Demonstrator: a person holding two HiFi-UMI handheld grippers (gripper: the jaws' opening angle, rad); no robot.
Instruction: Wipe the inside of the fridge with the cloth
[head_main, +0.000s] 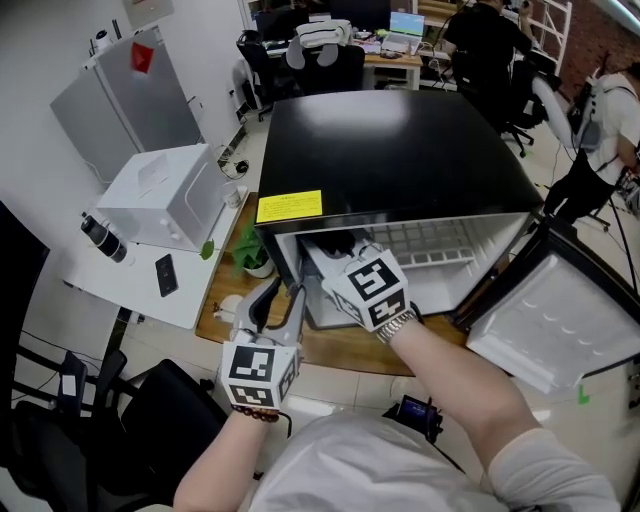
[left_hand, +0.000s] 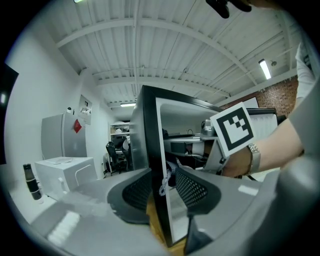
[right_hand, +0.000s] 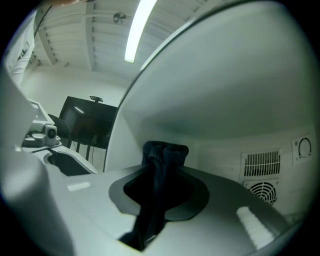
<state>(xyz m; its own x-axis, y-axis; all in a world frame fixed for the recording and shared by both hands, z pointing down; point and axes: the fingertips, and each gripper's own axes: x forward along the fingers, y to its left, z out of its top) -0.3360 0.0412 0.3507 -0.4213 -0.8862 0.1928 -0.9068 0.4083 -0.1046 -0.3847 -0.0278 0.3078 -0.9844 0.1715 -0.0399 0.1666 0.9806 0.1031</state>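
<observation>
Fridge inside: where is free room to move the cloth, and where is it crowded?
Free: the bare back wall left of the vent, and the wire shelf right of the right gripper. Crowded: the left edge, where the left gripper grips the fridge wall.

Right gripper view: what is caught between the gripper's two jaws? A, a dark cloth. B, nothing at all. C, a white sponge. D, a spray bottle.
A: in the right gripper view the right gripper is shut on a dark cloth that bunches up above its jaws, in front of the white inner wall of the fridge.
</observation>
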